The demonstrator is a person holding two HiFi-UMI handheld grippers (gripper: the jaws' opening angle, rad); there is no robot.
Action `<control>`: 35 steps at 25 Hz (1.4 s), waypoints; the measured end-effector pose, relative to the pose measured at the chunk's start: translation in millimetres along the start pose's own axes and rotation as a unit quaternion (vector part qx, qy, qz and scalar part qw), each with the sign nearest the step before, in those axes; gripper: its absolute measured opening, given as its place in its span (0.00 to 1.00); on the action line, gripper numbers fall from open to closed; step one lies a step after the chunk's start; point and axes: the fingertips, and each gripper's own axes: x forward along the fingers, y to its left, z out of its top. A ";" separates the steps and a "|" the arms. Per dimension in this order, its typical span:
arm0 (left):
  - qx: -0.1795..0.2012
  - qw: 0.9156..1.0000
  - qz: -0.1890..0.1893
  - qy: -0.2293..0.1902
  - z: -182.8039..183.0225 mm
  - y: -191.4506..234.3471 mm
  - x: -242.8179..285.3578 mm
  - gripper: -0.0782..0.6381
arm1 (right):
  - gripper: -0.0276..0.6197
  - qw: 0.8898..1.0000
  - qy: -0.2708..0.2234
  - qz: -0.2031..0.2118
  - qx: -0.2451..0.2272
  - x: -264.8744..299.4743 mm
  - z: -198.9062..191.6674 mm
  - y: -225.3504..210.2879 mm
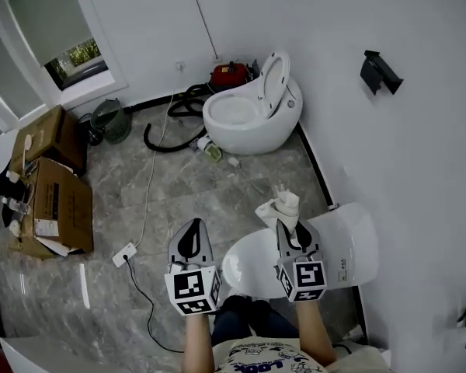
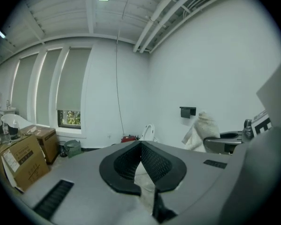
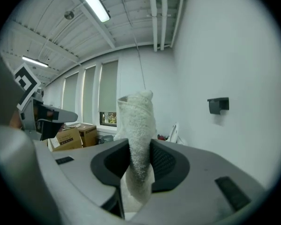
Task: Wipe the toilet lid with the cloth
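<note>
Right gripper view: right gripper [image 3: 140, 145] clamps cloth [image 3: 136, 118] at frame centre. Cloth likely soft, light, floppy; best held bunched mid-fold. Left gripper [image 2: 141, 145] jaws together, empty.

The head view looks steeply down on the floor [image 1: 217, 193], with the left gripper [image 1: 192, 228] and right gripper [image 1: 287, 225] near at the bottom and the far toilet [image 1: 252, 115] at the top. The left gripper view looks level along its closed jaws toward the far wall [image 2: 103, 102]. The right gripper view faces the same way but tilts up to the ceiling [image 3: 131, 27], with the cloth [image 3: 138, 135] close in its middle. All three share the window [image 1: 76, 59], boxes [image 1: 50, 200], far toilet and black holder [image 1: 379, 72]. Each gripper view catches the other gripper at its edge.
</note>
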 end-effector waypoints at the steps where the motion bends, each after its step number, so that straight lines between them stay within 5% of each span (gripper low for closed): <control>1: 0.001 1.000 -0.001 -0.011 12.0 -4.2 -3.8 0.11 | 0.19 1.000 -0.012 -0.003 -0.003 -3.9 14.5 -3.7; 13: 0.026 0.995 -0.002 -0.099 108.6 -41.5 -46.0 0.11 | 0.19 0.993 -0.116 -0.013 0.006 -56.7 119.9 -24.8; 35: 0.042 0.992 -0.011 -0.121 128.5 -60.0 -61.3 0.11 | 0.19 0.991 -0.133 -0.010 0.007 -75.9 134.6 -31.4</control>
